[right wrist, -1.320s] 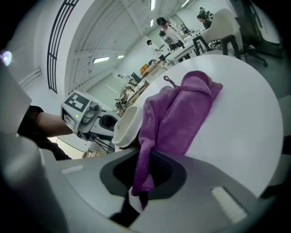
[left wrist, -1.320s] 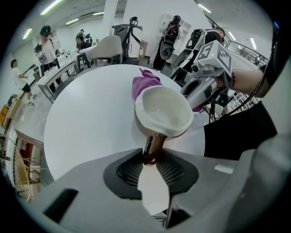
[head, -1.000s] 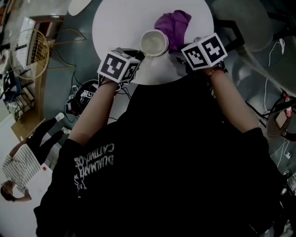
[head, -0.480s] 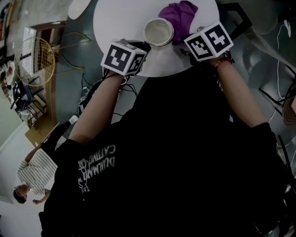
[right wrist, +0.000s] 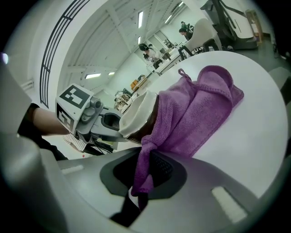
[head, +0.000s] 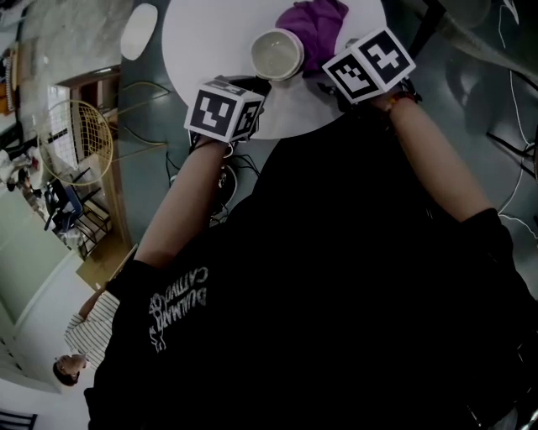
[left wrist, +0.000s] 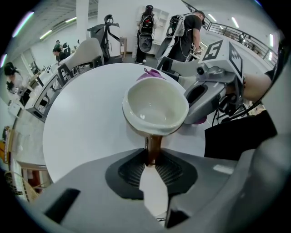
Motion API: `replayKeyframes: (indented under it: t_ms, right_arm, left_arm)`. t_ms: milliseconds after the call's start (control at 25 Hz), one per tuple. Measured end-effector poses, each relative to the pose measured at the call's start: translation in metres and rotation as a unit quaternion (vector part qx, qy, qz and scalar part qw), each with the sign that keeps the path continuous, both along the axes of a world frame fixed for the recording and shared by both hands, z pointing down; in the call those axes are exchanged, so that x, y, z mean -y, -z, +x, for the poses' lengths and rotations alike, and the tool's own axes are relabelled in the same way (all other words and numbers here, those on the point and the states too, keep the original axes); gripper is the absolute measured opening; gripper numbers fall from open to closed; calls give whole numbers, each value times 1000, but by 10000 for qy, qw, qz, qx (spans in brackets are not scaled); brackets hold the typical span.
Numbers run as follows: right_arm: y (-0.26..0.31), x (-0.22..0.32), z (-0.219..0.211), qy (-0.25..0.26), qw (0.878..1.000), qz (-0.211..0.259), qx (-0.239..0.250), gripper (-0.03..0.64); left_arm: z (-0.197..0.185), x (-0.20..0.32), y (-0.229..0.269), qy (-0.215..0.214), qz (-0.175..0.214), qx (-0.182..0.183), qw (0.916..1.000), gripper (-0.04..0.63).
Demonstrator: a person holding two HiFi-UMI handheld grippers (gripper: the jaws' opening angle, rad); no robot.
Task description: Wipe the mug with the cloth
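My left hand-held gripper [left wrist: 151, 158] has just been closing its jaws and now pinches the handle [left wrist: 153, 146] of the mug [head: 277, 55], which stands on the tabletop [head: 210, 50] at the top centre of the head view. My right hand-held gripper [right wrist: 142, 179] is clamped on the purple cloth [right wrist: 191, 113] — it lies against the mug's right side. Both grips look set; I judge the wiping barely begun.

The mug [head: 277, 55] stands upright and empty on the round white surface [head: 210, 42]. It is cream inside, with a brown handle that the left tongs [left wrist: 152, 157] have just been closing on and now pinch. The purple cloth [head: 313, 23] lies bunched against the mug's side, one corner clamped in the right tongs [right wrist: 144, 175].
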State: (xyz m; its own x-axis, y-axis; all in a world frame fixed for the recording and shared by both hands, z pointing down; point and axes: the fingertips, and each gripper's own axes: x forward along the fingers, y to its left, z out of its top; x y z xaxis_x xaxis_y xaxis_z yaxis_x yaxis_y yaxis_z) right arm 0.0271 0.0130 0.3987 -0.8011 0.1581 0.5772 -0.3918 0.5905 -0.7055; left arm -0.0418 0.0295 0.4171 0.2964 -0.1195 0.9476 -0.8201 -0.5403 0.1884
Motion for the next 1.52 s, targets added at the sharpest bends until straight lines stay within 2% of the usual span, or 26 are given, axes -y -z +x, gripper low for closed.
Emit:
replayKeyframes:
  t_ms: [120,360,720,920,1040,1200,1400,1520]
  right_arm:
    - [-1,-5,1,-99,9999,19,-53,25]
    - [4,-9,-10,-317,9994,-141,8,24]
    - [2,-38,-20,-77,9994,-308,138,23]
    - [-2,-40,-38,-523,9969,-505,314,23]
    - [1,-36,-39,-985,9876,-1027,666,23]
    - [4,-28,-47,-1624,9628,-1785,1218,23]
    - [-3,-31,-51,-1872,9472,-2106,1527,23]
    - [3,-27,-49,-2087,9294,-2421,1845,21]
  left_arm:
    - [2,-2,0,-53,117,-21,9999,64]
    - [-3,-1,4,127,251,-218,9994,64]
    - [11,-6,1,305,297,-348,9985,64]
    - [7,-9,-3,435,355,-412,9976,66]
    - [11,-8,-2,606,324,-536,9962,66]
    - [9,-4,-2,758,332,-621,9946,67]
    - [6,-8,-9,757,434,-620,9943,67]
    - [7,-5,-4,804,514,-673,9932,67]
